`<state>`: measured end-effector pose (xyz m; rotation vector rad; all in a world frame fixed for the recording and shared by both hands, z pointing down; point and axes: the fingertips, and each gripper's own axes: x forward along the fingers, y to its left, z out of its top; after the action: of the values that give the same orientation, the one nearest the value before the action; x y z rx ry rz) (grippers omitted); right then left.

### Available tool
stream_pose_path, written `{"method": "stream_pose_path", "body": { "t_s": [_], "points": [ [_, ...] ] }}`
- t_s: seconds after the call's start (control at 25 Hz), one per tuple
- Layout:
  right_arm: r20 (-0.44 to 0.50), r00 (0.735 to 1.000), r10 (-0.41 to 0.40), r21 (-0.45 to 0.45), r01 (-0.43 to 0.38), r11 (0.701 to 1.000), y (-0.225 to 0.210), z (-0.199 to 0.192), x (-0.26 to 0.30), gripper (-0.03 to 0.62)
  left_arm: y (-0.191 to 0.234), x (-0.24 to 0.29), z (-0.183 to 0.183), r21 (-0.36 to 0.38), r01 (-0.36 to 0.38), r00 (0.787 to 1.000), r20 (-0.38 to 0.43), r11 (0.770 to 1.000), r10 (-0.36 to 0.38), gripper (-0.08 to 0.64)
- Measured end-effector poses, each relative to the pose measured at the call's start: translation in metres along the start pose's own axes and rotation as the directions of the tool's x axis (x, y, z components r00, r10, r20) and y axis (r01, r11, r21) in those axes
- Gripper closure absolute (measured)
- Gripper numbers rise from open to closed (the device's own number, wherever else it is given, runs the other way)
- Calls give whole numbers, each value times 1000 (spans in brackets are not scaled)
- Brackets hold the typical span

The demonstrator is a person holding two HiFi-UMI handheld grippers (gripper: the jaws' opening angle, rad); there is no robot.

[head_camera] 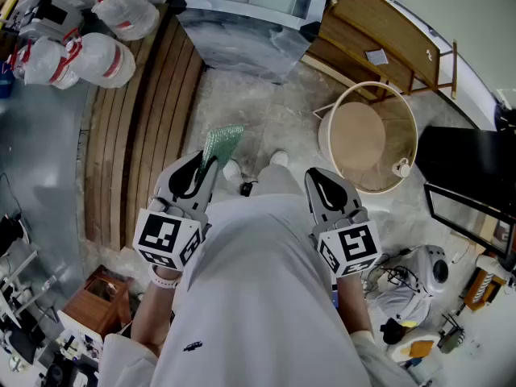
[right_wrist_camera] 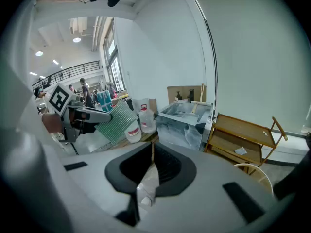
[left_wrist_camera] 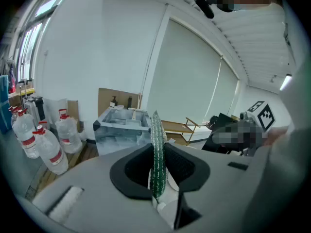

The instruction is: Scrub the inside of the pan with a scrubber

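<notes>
Legible print: none in any view.
The cube (head_camera: 167,239) on the left gripper (head_camera: 196,172) and the cube (head_camera: 348,248) on the right gripper (head_camera: 324,182) each carry black-and-white square marker patterns, not letters or digits. Red-and-white labels wrap the water bottles (head_camera: 101,59) at upper left of the head view, but their print is too small to read. A small dark emblem (head_camera: 192,346) on the white shirt, lower left, is likewise illegible.

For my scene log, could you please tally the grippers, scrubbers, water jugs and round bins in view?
Grippers: 2 (left gripper, right gripper)
Scrubbers: 1
Water jugs: 3
Round bins: 1
Total: 7
</notes>
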<state>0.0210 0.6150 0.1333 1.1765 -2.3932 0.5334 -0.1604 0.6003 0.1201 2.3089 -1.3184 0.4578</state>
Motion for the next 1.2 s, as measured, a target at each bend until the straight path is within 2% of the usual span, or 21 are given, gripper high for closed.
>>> {"method": "stream_pose_path", "body": {
  "t_s": [0.32, 0.72, 1.0, 1.2],
  "points": [
    [31, 999, -10, -24, 10, 1000, -28, 9, -19, 577, -41, 20, 25, 27, 7, 1000, 10, 1000, -8, 482],
    [75, 997, 6, 42, -9, 999, -98, 3, -38, 576, -86, 71, 45, 87, -4, 999, -33, 996, 7, 481],
    [76, 997, 17, 73, -22, 997, -153, -5, -44, 575, -102, 101, 51, 89, -52, 998, -30, 995, 55, 481],
    [86, 996, -4, 99, -5, 995, -178, 1, -42, 575, -102, 115, 59, 95, -56, 997, -48, 994, 61, 480]
  ]
}}
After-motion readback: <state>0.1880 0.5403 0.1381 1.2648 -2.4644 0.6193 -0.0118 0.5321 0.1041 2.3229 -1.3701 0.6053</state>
